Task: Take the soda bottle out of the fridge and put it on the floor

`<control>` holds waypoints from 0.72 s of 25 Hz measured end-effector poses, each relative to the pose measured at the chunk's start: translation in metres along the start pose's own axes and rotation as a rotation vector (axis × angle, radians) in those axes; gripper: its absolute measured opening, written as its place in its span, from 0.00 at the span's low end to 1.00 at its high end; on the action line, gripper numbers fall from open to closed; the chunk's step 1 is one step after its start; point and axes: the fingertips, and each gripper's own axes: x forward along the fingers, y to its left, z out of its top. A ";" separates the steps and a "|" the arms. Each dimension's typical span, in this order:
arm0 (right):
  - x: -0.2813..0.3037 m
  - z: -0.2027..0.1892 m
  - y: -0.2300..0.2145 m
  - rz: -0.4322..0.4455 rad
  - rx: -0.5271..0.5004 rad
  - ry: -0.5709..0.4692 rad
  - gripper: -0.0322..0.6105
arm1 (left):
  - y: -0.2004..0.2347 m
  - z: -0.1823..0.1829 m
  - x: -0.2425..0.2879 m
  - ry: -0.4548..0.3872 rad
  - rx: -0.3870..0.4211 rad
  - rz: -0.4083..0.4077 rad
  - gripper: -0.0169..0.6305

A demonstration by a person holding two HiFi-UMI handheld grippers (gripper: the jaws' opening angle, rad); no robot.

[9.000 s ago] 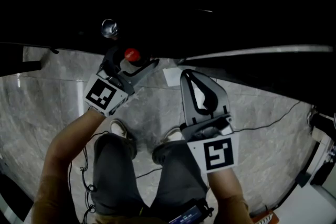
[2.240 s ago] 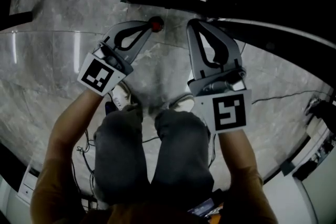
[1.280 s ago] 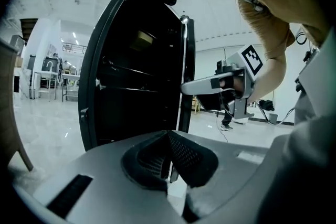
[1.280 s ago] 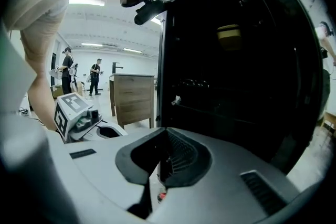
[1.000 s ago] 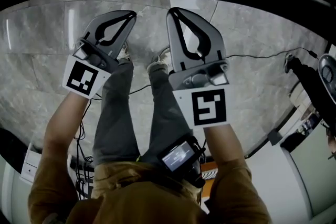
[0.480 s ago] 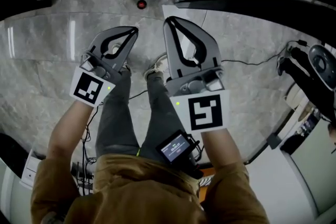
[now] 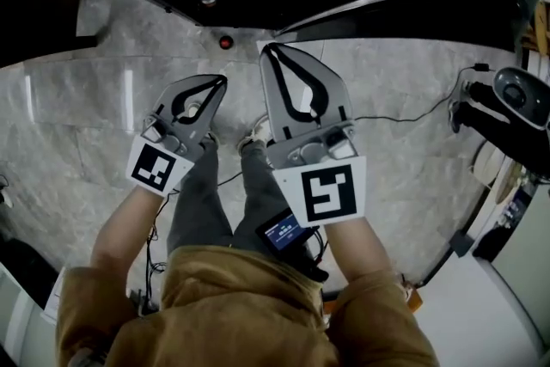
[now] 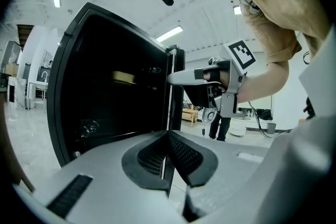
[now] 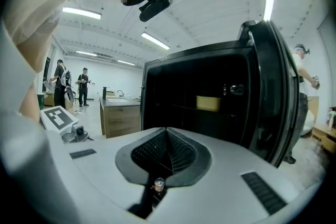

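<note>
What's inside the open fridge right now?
Inside the fridge, a pale yellow block sits on a shelf, with a small shiny fitting beside it. The rest of the interior is too dark to make out.

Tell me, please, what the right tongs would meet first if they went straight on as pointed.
Probably the open black fridge: the shut right tongs aim into its dark interior; depth is unclear.

Grey marble floor: red-cap soda bottle standing; thin cable rt; shoe centre.
</note>
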 end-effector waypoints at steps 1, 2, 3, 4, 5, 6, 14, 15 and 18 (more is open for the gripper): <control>-0.004 0.005 -0.005 -0.010 0.007 -0.012 0.05 | -0.002 0.007 0.002 0.000 0.006 -0.001 0.03; -0.008 0.011 -0.011 -0.023 0.018 -0.024 0.05 | -0.004 0.016 0.004 -0.002 0.013 -0.003 0.03; -0.013 0.017 -0.016 -0.036 0.030 -0.033 0.05 | -0.006 0.025 0.007 -0.005 0.017 -0.007 0.03; -0.018 0.022 -0.022 -0.048 0.041 -0.038 0.05 | -0.009 0.033 0.009 -0.005 0.016 -0.010 0.03; -0.022 0.028 -0.028 -0.058 0.049 -0.039 0.05 | -0.012 0.041 0.011 0.000 0.011 -0.013 0.03; -0.026 0.035 -0.033 -0.066 0.054 -0.041 0.05 | -0.013 0.048 0.012 0.006 0.004 -0.013 0.03; -0.066 0.092 -0.049 -0.120 0.063 -0.109 0.05 | -0.023 0.121 -0.015 -0.018 0.041 0.064 0.03; -0.069 0.100 -0.049 -0.120 0.060 -0.117 0.05 | -0.023 0.128 -0.019 -0.014 0.055 0.073 0.03; -0.078 0.126 -0.053 -0.128 0.059 -0.143 0.05 | -0.019 0.150 -0.031 -0.009 0.066 0.098 0.03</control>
